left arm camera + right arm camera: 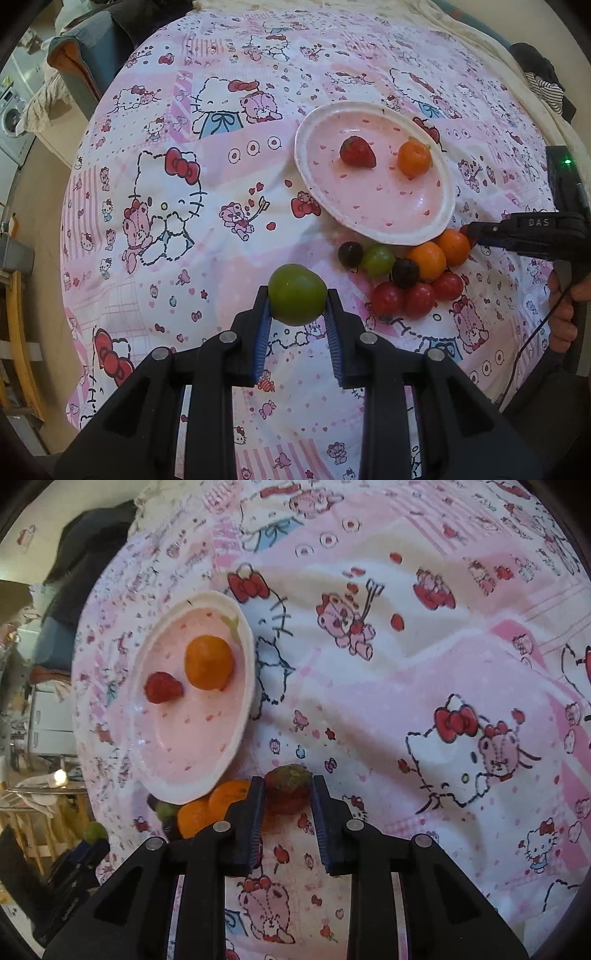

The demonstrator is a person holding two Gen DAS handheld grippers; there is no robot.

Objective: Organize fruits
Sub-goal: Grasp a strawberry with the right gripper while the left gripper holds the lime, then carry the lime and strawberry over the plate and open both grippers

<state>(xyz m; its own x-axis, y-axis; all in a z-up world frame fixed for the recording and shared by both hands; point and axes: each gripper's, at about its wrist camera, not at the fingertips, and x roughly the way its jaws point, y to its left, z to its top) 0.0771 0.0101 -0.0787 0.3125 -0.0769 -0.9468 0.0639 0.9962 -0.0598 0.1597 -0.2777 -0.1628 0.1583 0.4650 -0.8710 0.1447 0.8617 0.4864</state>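
Nearby, fruit pile (406, 273) beside plate (325, 206)

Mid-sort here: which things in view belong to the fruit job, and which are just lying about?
Job: green fruit in left gripper; strawberry in right gripper; plate; fruit pile.
Lying about: patterned cloth, washing machine, striped clothing.

Pink cartoon-cat bedsheet (229, 155) (bows, bears, hearts), washing machine (11, 110) far left, striped garment (546, 90) far right.
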